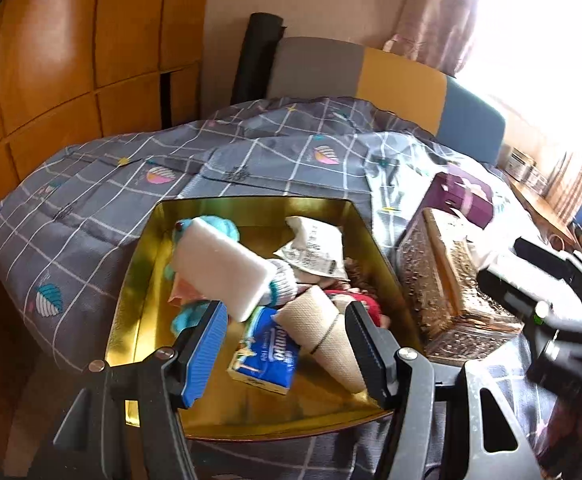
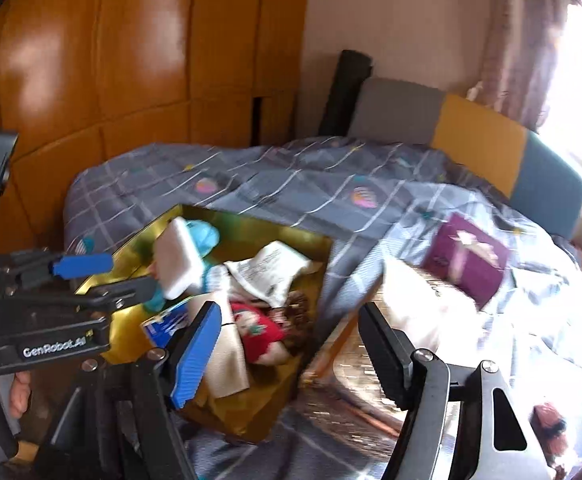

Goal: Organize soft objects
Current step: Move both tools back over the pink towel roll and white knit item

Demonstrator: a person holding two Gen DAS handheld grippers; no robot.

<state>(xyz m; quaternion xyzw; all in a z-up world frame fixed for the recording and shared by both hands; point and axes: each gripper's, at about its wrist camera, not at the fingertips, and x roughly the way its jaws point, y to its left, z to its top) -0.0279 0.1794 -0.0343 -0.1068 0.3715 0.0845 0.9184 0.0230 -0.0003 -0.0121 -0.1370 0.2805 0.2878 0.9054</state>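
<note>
Between your two grippers, nothing is held: the left gripper [image 1: 287, 320] stands spread above the gold tin [image 1: 323, 204], and the right gripper [image 2: 291, 340] is spread too, empty. Inside the tin already lie a white sponge [image 1: 221, 266], a tissue pack [image 1: 267, 352] and a red plush [image 2: 261, 330]. Farther right, the purple box [image 2: 467, 264] sits on the bed [image 2: 291, 184], so you look nearly done.

L gripper [image 1: 287, 340] jaws apart, empty; R gripper [image 2: 291, 344] jaws apart, empty, angled down.
</note>
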